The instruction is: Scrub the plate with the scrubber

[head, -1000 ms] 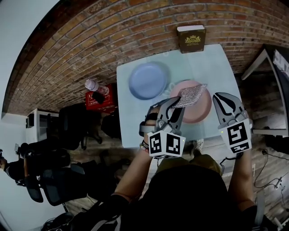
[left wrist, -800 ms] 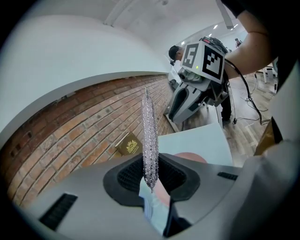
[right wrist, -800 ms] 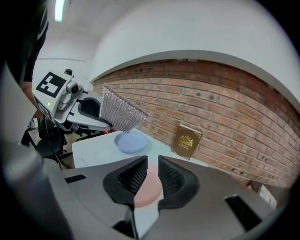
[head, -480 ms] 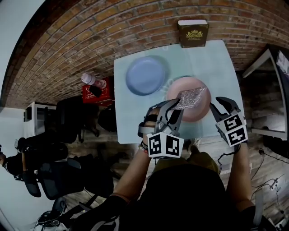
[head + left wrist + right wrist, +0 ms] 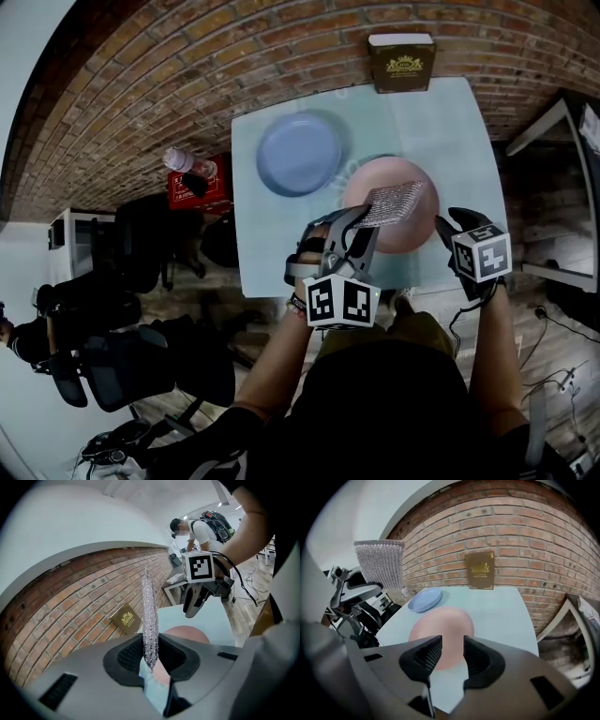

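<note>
The pink plate [image 5: 394,173] sits on the near right part of the table [image 5: 441,122], and nothing is holding it down. The scrubber [image 5: 394,202] hangs over its middle, clamped by one edge in my left gripper [image 5: 361,223]. From the head view I think the mesh is just above the plate and not on it, though I can't be sure.

My right gripper [image 5: 448,230] is by the plate's near right rim. Its jaws have just been opening, and nothing is between them; I only see the plate through the gap.

The main risk is rubbing before that rim is pinned. The tabletop looks smooth, so I'd expect a push from the scrubber to slide the plate away from me, toward the blue plate [image 5: 298,153] on the far left.

The next risk is my grip on the scrubber. It is thin and held only at its end, so pressing down hard could fold it or pull it out of the jaws.

If my right jaws close on the rim at an angle, they could also lever the plate up.
</note>
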Demonstrator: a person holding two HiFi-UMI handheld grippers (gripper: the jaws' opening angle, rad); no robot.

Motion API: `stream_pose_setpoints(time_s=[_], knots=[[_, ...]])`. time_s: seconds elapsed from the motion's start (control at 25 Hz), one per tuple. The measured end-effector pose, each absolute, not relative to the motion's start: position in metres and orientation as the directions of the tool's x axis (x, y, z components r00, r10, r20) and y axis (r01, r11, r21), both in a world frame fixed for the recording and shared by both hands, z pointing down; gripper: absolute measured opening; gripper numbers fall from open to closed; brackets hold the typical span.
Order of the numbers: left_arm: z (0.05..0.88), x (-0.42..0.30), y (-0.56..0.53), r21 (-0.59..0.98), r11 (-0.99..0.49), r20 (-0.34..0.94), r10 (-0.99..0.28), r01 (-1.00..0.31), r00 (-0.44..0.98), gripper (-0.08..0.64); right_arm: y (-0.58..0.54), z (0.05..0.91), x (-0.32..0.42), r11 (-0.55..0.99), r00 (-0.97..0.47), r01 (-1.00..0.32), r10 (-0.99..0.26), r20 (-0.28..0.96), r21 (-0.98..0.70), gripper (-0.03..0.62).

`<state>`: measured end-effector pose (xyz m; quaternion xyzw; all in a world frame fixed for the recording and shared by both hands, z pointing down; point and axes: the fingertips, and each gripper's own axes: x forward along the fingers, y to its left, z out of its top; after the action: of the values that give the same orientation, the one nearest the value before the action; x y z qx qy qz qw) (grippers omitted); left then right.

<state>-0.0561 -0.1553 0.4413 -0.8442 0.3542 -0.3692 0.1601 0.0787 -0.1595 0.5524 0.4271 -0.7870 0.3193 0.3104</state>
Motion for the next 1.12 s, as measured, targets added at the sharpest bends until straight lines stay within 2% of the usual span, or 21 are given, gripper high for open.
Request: stream_pose_setpoints(time_s=[0.28,0.64,1.12], knots=[[0.452,-0.056,-0.164,-0.521,-0.699,0.521,-0.715,-0.489,0.467,0.086,-0.172,0.592,0.090,0.192,-0.481,-0.875,-0.456,0.749,-0.445,0.140],[0.462,-0.060,-0.169,-0.506,-0.704,0.542,-0.709,-0.498,0.452,0.086,-0.179,0.643,0.098,-0.007,-0.499,-0.832,-0.430,0.753,-0.555,0.140],[0.471,-0.073,-0.173,-0.498,-0.700,0.569,-0.709,-0.512,0.415,0.086,-0.183,0.679,0.092,-0.053,-0.505,-0.825,-0.378,0.776,-0.562,0.136]])
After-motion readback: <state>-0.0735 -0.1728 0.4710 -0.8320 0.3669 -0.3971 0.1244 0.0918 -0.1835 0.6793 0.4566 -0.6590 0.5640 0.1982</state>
